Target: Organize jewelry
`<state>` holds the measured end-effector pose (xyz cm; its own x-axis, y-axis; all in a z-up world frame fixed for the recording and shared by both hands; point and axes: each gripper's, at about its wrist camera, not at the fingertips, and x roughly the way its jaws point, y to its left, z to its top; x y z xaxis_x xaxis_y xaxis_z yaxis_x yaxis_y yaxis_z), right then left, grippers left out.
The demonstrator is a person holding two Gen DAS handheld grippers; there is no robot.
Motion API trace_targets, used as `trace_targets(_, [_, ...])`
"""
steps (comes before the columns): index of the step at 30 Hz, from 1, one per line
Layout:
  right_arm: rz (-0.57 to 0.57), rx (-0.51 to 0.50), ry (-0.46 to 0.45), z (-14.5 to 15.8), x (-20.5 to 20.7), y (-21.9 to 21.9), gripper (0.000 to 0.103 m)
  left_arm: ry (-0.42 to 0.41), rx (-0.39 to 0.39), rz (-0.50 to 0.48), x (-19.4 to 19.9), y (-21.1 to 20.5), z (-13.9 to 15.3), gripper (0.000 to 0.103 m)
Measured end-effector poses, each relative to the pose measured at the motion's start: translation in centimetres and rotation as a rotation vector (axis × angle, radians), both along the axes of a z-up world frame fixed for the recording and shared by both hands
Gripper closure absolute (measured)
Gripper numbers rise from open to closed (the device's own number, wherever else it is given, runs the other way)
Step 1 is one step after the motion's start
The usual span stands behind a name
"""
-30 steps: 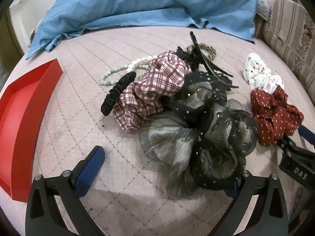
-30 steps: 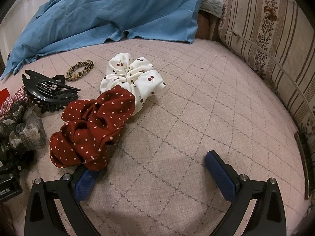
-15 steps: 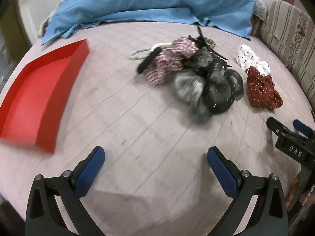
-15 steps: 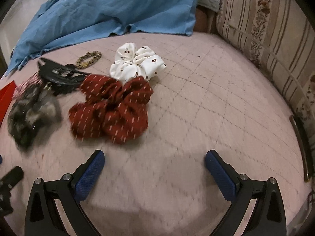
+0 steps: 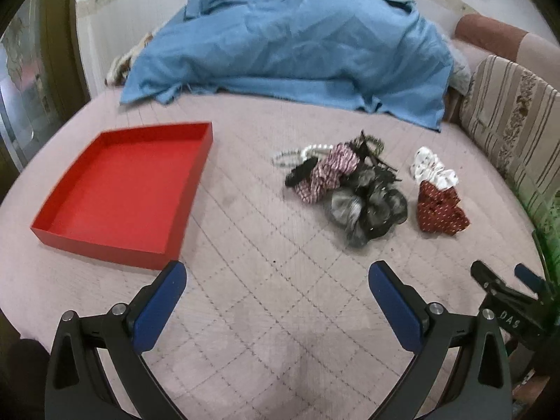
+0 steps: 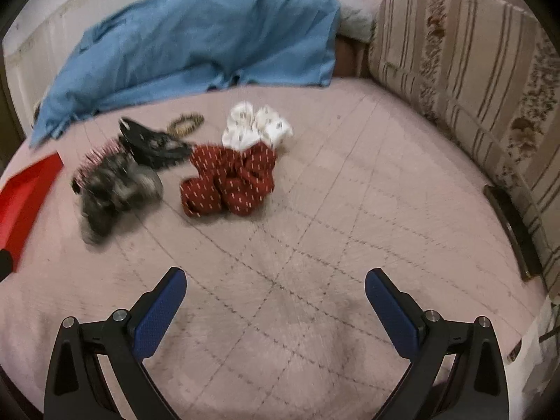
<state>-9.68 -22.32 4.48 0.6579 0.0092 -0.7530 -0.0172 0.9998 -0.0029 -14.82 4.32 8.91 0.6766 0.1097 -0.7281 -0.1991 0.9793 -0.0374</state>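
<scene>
Only the left wrist view takes in the whole red tray, lying empty on the quilted pink bedspread, well left of the heap of hair accessories. The right wrist view alone shows the striped cushion in full. The left gripper and the right gripper both gape wide, holding nothing, well short of the red dotted scrunchie and the white scrunchie touching it. A black claw clip lies with its long axis crosswise.
</scene>
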Motion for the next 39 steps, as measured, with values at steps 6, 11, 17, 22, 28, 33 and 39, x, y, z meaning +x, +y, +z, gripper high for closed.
trace_targets(6, [-0.030, -0.005, -0.151, 4.3, -2.1, 0.0, 0.000, -0.017, 0.033, -0.052, -1.3, -1.2, 1.7, 0.000])
trace_targets(11, [-0.041, -0.039, -0.253, 6.5, -3.2, 0.6, 0.000, -0.063, 0.112, -0.042, -3.1, -1.4, 3.0, 0.000])
trace_targets(17, [-0.017, 0.036, -0.318, 8.3, -4.8, 0.6, 0.000, -0.184, 0.182, -0.004, -5.1, -1.1, 5.1, 0.000])
trace_targets(22, [0.006, 0.008, -0.353, 9.7, -5.6, 1.6, 0.000, -0.214, 0.210, -0.043, -5.7, -1.6, 6.3, 0.000])
trace_targets(28, [0.014, 0.019, -0.345, 9.7, -5.8, 1.9, 0.000, -0.163, 0.132, -0.092, -5.7, -1.8, 6.0, 0.000])
trace_targets(33, [0.012, 0.030, -0.319, 9.2, -5.6, 1.7, 0.000, -0.120, 0.094, -0.096, -5.3, -1.8, 5.0, 0.000])
trace_targets(39, [0.010, 0.044, -0.291, 8.6, -5.2, 1.3, 0.000, -0.074, 0.042, -0.076, -4.6, -1.2, 4.1, 0.000])
